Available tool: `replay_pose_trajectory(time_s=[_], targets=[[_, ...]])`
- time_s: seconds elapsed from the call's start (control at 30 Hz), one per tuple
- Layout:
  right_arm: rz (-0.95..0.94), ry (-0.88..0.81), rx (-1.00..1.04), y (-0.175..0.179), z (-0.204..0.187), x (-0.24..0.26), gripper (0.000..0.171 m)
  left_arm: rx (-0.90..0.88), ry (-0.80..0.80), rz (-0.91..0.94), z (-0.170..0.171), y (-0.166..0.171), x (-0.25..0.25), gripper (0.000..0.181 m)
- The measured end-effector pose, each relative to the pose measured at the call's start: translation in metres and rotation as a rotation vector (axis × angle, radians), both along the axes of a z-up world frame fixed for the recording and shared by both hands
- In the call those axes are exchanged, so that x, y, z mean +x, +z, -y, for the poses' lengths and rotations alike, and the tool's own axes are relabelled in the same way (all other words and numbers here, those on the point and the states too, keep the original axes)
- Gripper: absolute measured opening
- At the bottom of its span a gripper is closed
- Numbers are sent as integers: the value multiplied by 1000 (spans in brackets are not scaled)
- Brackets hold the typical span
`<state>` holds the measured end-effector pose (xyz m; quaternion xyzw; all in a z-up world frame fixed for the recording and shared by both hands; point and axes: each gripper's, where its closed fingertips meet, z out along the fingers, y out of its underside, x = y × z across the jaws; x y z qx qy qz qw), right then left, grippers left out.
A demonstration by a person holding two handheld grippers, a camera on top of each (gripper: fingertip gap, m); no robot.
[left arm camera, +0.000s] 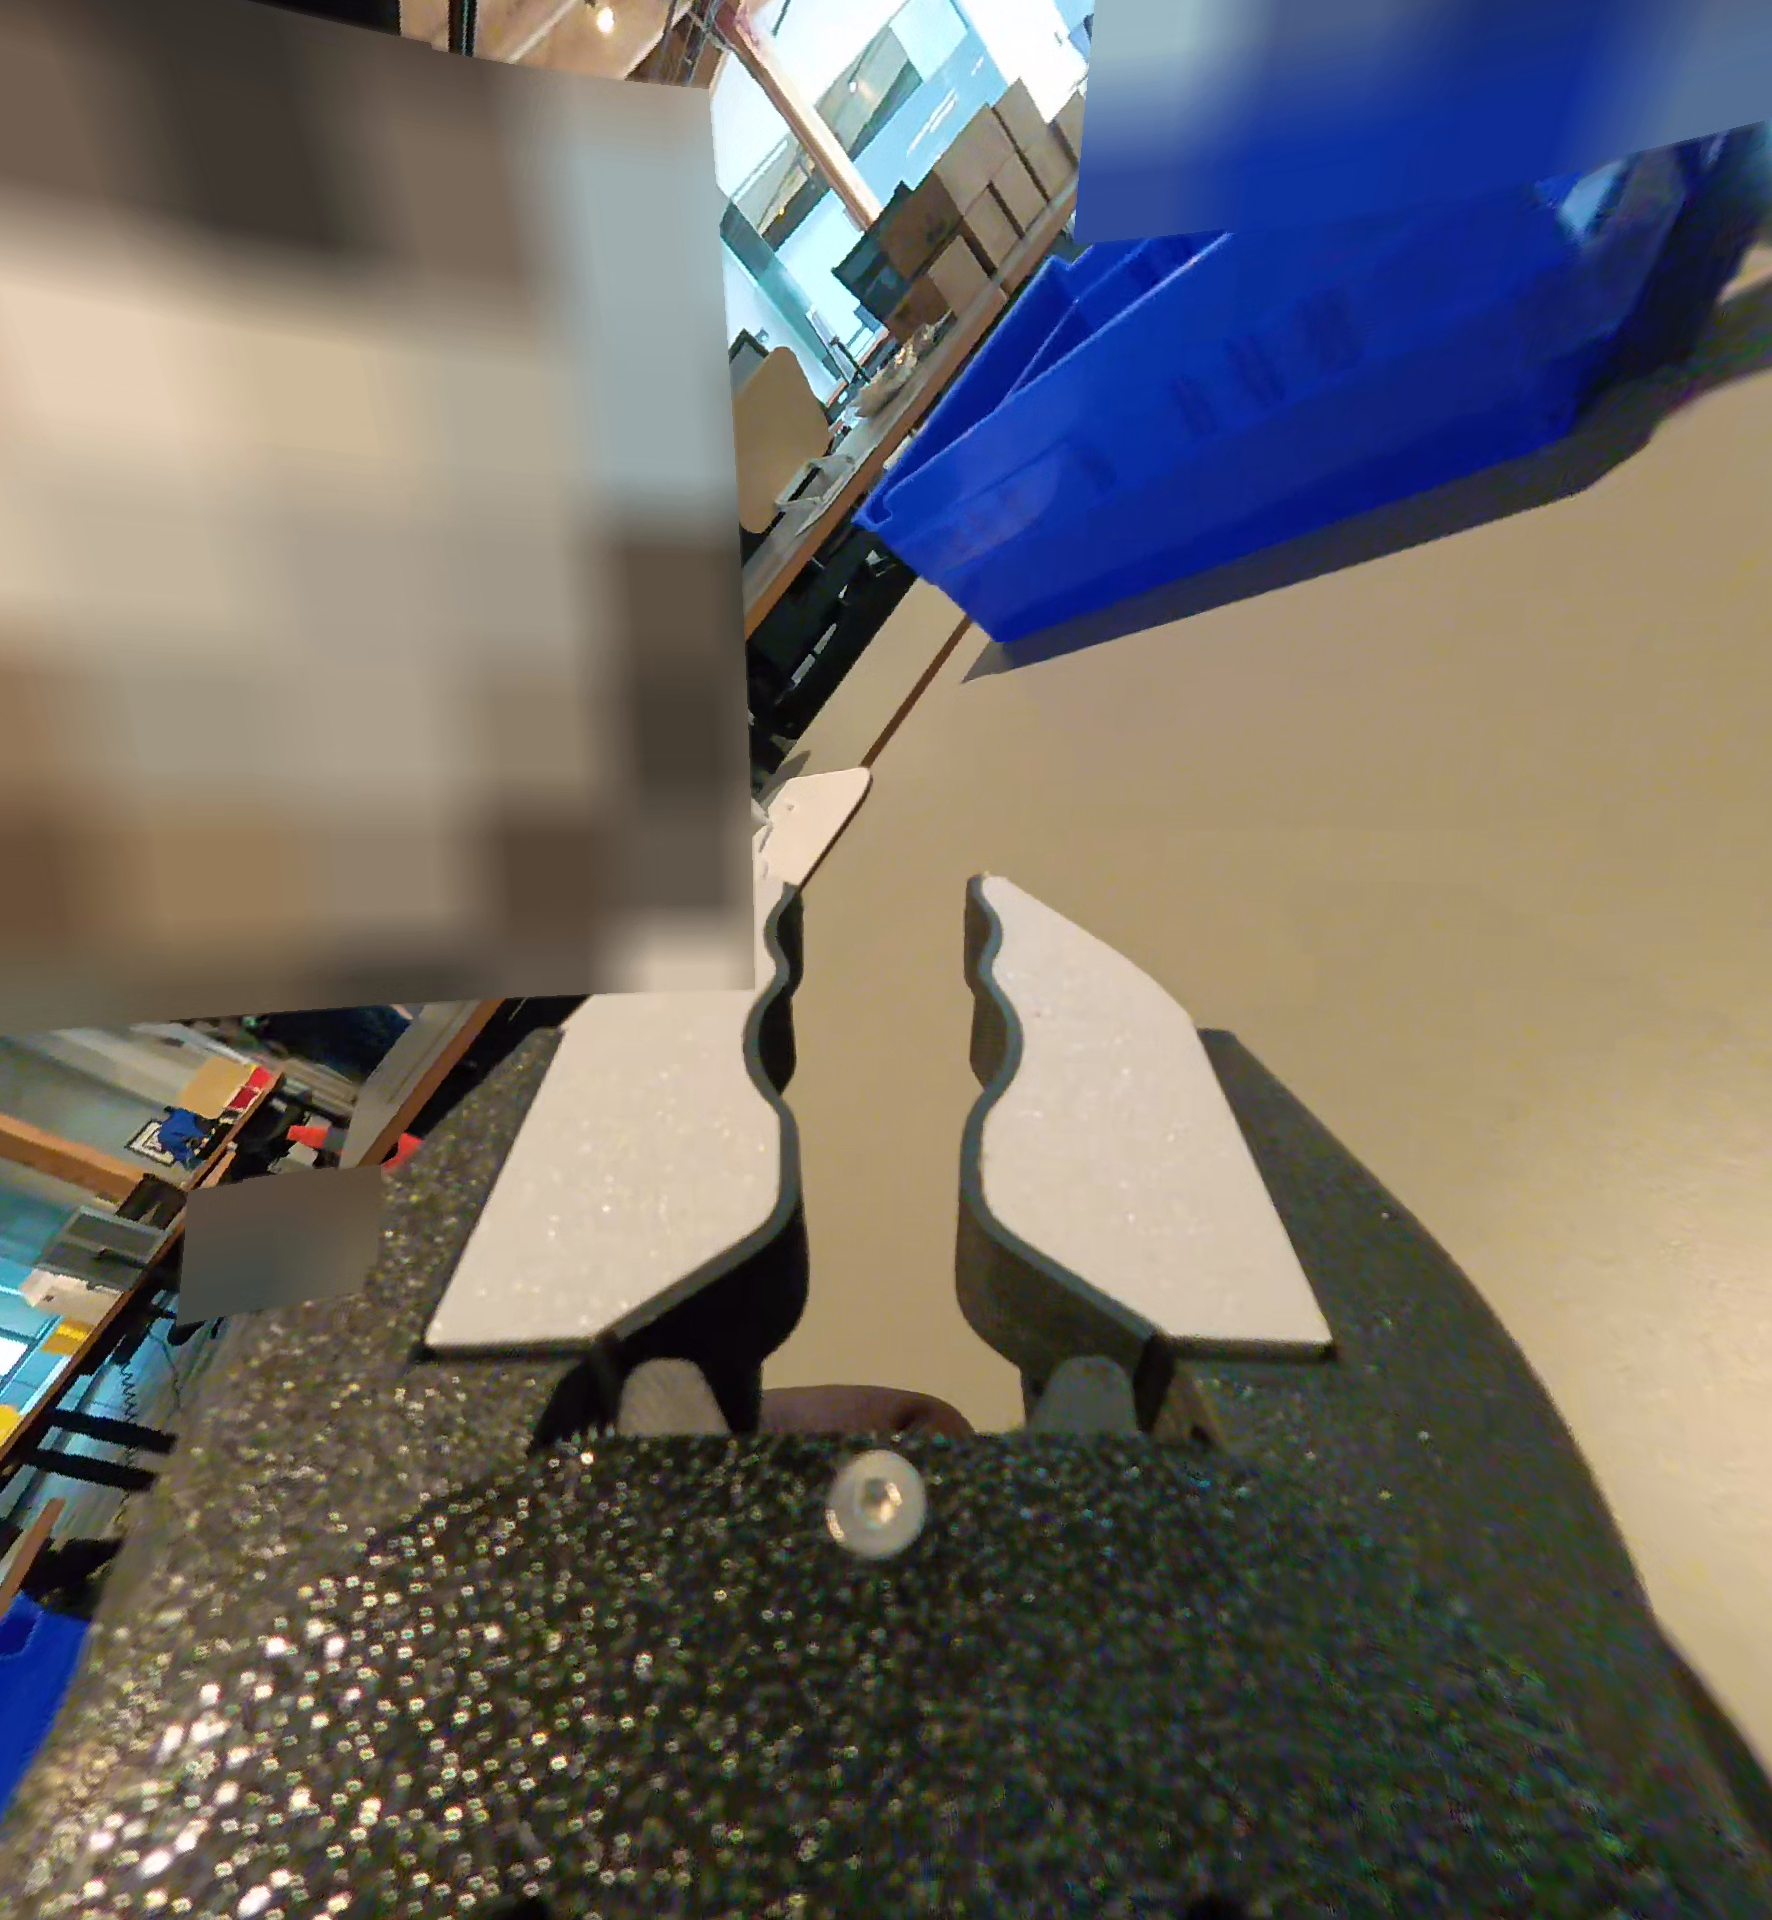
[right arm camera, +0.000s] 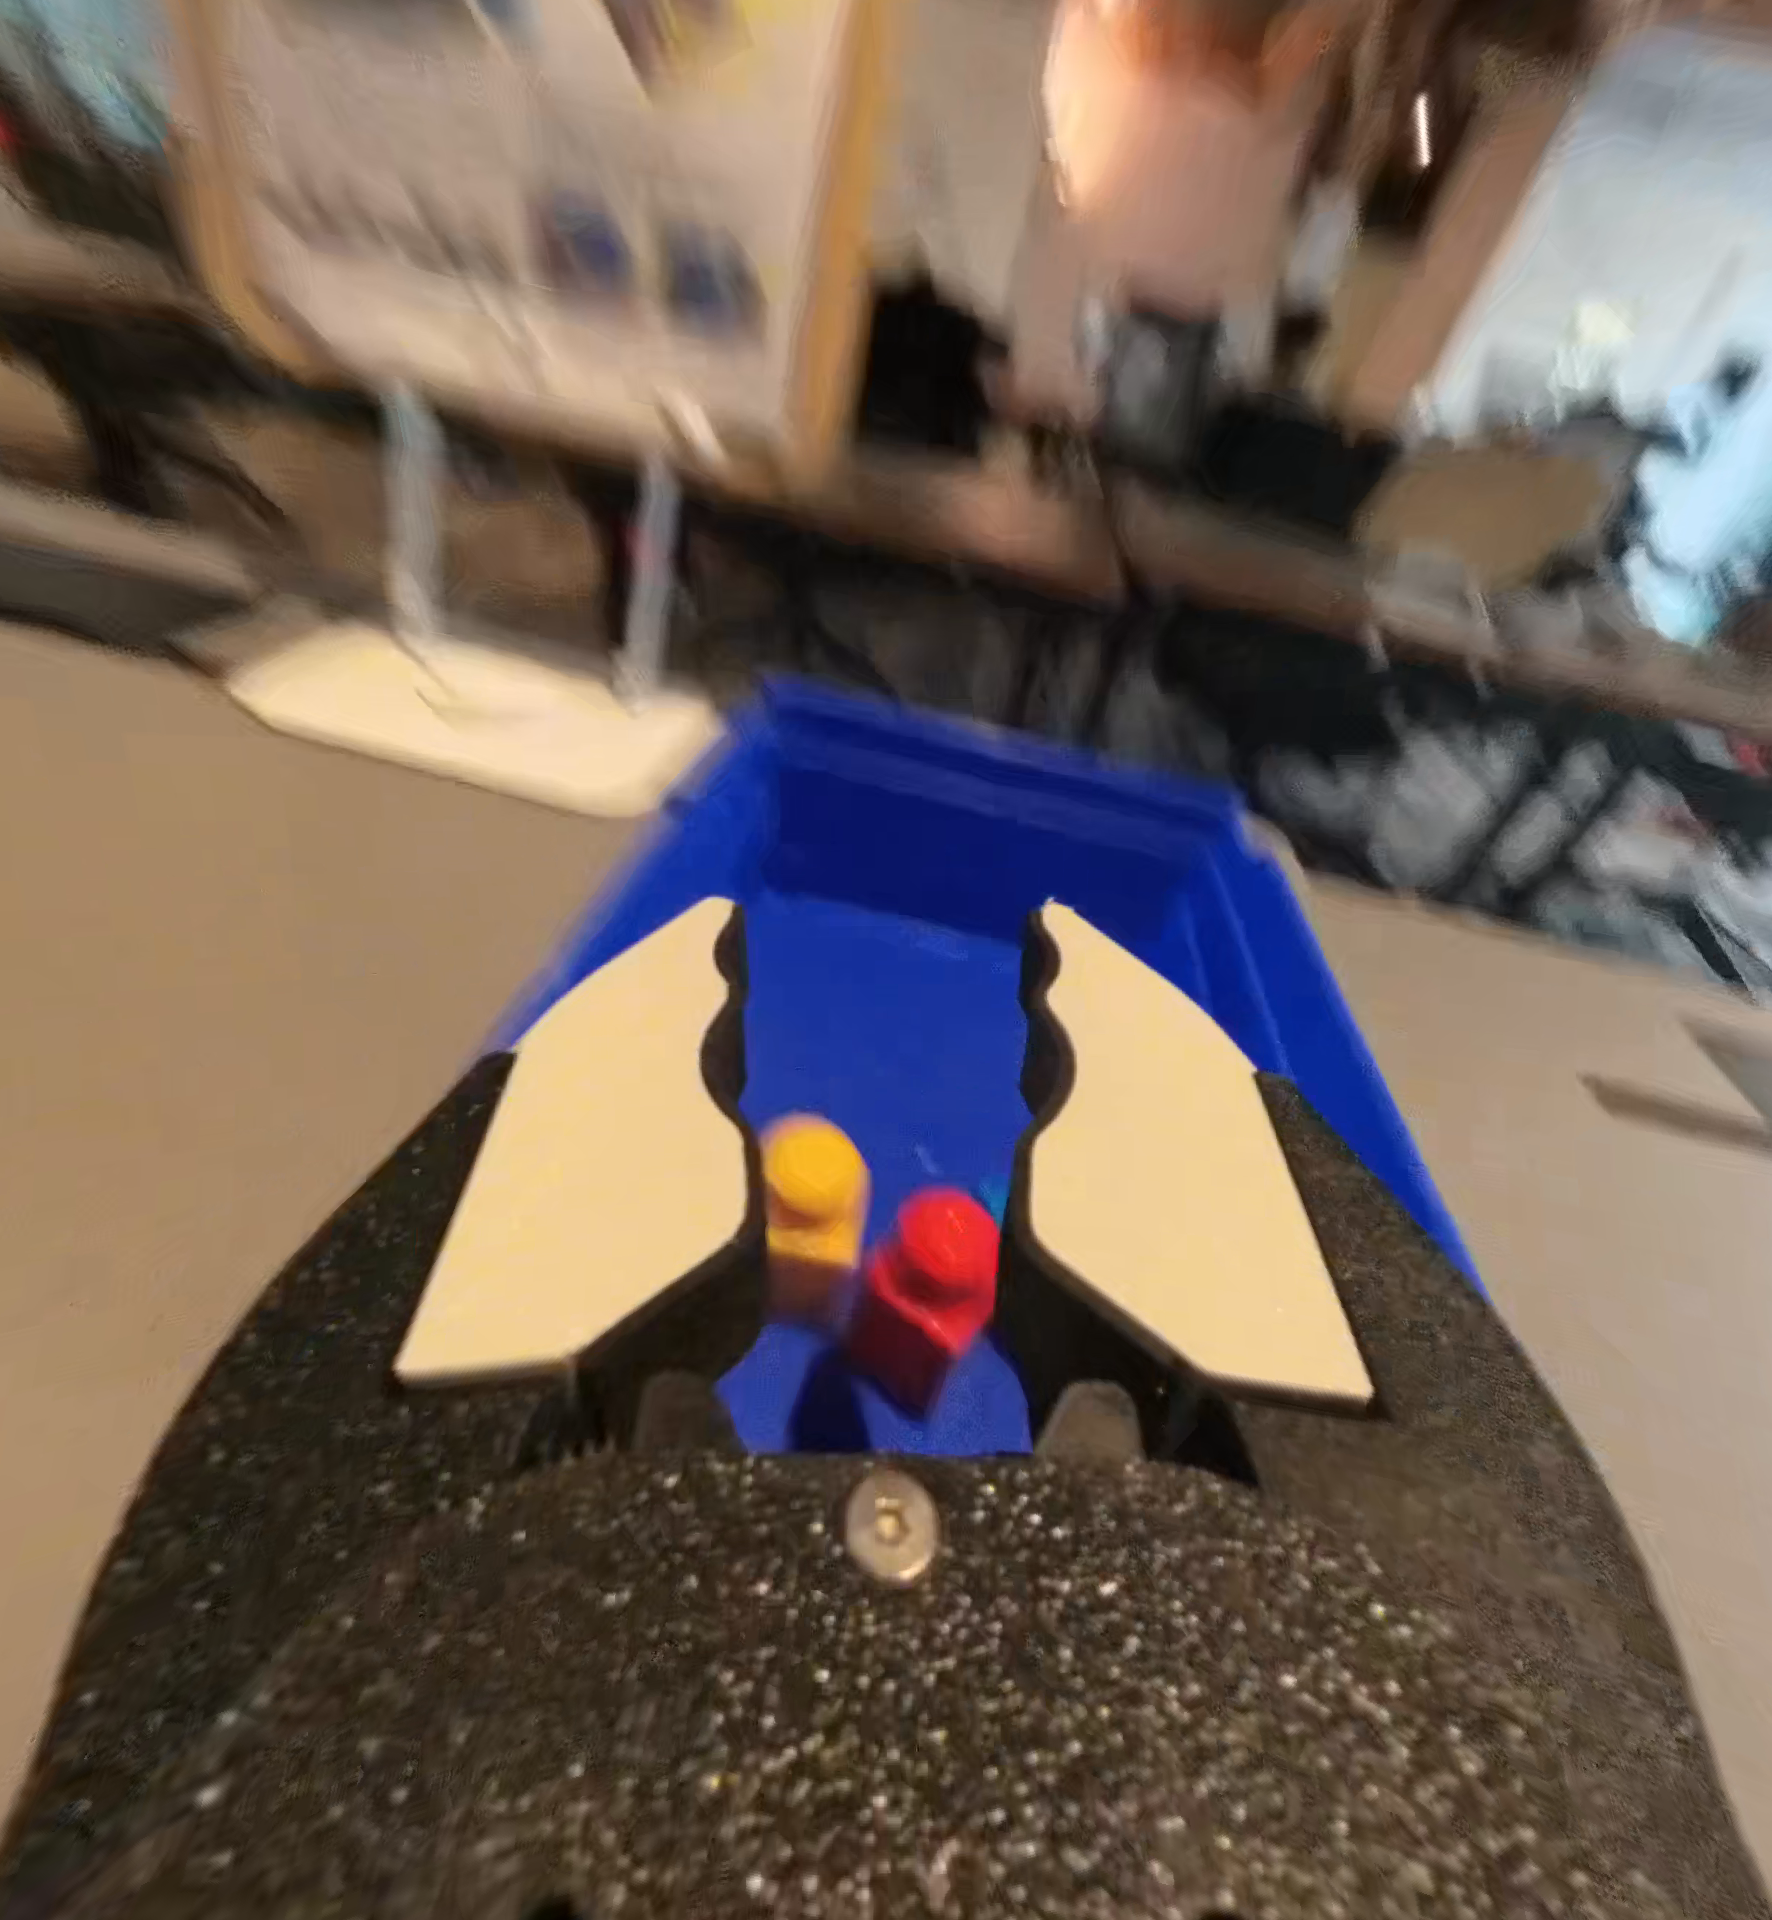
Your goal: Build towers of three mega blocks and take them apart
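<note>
Below, yellow block (right arm camera: pixel 814 1195) and red block (right arm camera: pixel 929 1288) lie between right gripper's (right arm camera: pixel 887 935) wide, empty jaws.

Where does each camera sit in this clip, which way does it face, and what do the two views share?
Left wrist view: rides on the left gripper, tilted, facing across the bare tan table toward the blue bin; its open fingers show, holding nothing.
Right wrist view: rides on the right gripper, looking down into the bin at a yellow block and a red block; open fingers show, motion-blurred.
Shared: bin and table.
</note>
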<state>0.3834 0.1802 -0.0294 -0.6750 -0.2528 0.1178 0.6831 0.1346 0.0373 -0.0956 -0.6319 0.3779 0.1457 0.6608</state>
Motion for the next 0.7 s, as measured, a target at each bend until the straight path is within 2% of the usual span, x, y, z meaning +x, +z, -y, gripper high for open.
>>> replay_pose_trajectory(time_s=[0.07,0.13,0.2,0.27,0.37,0.47,0.5,0.53,0.6,0.7], targets=[[-156,280,200,40,46,-35,45,0,23,10,-2,1,-5,29],[-246,576,302,57,100,-71,34,-2,50,32,-4,3,-13,29],[-244,794,252,47,136,-111,31,-10,86,66,-6,4,-23,29],[-135,940,133,15,161,-156,34,-15,131,112,-9,7,-37,30],[228,970,-20,-66,178,-210,40,-15,212,196,-10,13,-65,31],[558,965,-75,-134,185,-227,44,3,303,284,-7,23,-103,32],[610,953,-66,-140,185,-228,40,13,333,321,-4,27,-119,32],[609,947,-48,-138,186,-230,43,24,361,368,-1,32,-135,33],[603,947,-52,-138,186,-229,37,47,410,500,11,42,-173,33],[589,936,-74,-138,183,-229,38,99,527,669,36,55,-248,33]])
